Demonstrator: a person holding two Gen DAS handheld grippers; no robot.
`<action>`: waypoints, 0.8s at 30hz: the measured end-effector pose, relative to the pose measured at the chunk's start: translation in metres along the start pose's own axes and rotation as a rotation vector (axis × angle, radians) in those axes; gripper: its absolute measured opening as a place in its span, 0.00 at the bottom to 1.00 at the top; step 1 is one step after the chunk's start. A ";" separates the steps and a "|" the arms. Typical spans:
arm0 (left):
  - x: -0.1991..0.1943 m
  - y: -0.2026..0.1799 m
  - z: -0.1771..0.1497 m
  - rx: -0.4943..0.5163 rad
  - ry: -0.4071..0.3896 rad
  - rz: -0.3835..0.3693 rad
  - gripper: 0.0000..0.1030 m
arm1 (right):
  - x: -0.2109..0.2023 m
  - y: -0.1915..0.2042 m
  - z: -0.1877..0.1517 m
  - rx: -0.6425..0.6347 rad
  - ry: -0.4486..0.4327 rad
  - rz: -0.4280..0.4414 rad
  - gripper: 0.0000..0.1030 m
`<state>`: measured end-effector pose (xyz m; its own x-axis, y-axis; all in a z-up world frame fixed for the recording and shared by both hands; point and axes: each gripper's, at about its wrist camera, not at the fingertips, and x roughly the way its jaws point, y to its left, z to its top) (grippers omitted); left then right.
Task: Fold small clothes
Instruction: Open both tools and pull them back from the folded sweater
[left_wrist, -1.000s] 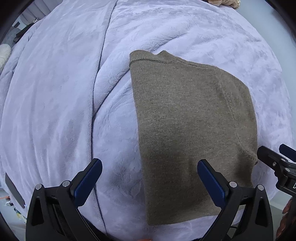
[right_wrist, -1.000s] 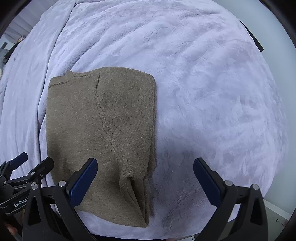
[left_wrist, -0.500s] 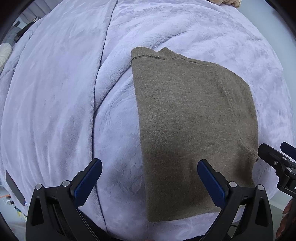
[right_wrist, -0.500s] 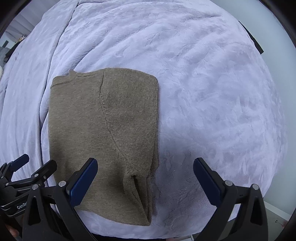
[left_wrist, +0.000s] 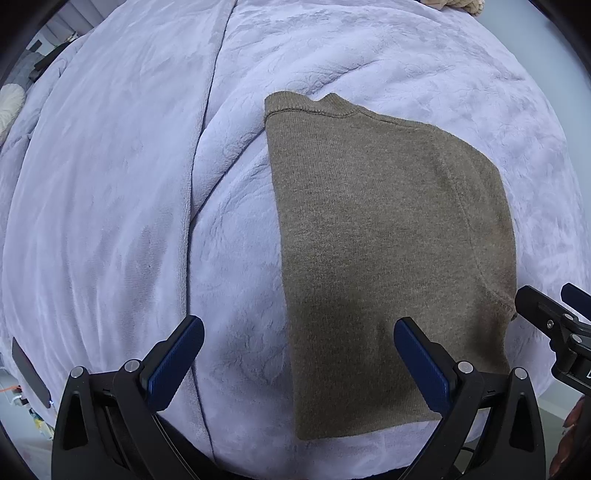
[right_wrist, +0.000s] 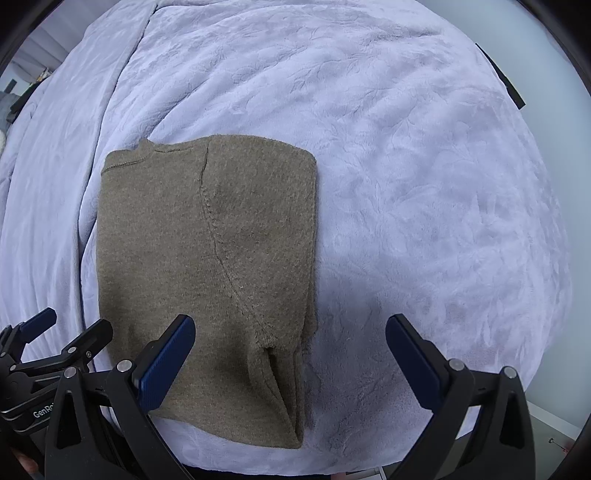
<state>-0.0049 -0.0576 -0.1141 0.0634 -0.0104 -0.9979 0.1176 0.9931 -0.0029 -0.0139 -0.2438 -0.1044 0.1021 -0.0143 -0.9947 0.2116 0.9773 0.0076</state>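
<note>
An olive-brown knit sweater (left_wrist: 388, 258) (right_wrist: 207, 266) lies folded lengthwise into a tall rectangle on a lilac plush blanket (left_wrist: 129, 184) (right_wrist: 424, 184), collar at the far end. My left gripper (left_wrist: 295, 362) hovers open above the sweater's near left edge, its right finger over the cloth. My right gripper (right_wrist: 291, 362) hangs open over the near right edge, where a folded sleeve shows. Neither holds anything. Each gripper appears at the side of the other's view: the right gripper (left_wrist: 554, 325) and the left gripper (right_wrist: 44, 350).
The blanket covers a bed and has a long ridge (left_wrist: 199, 166) left of the sweater. A beige knitted item (left_wrist: 458, 4) sits at the far edge. A dark strap (right_wrist: 502, 77) lies at the far right. Floor shows past the near bed edge (right_wrist: 554, 432).
Both grippers have drawn back slightly, so the sweater sits a little farther away in each view. The sweater itself has not moved and both grippers stay open.
</note>
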 end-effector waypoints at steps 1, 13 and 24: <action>0.000 0.000 0.000 -0.001 0.000 -0.001 1.00 | 0.000 0.000 0.000 0.002 0.000 0.000 1.00; 0.001 0.001 -0.001 -0.005 -0.003 0.012 1.00 | 0.000 -0.001 -0.002 0.003 0.000 0.004 1.00; 0.004 0.011 0.003 -0.025 -0.005 0.024 1.00 | 0.004 0.006 -0.003 -0.004 0.010 0.005 1.00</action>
<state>-0.0003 -0.0468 -0.1179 0.0707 0.0128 -0.9974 0.0910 0.9957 0.0192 -0.0151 -0.2375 -0.1091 0.0933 -0.0071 -0.9956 0.2075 0.9782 0.0124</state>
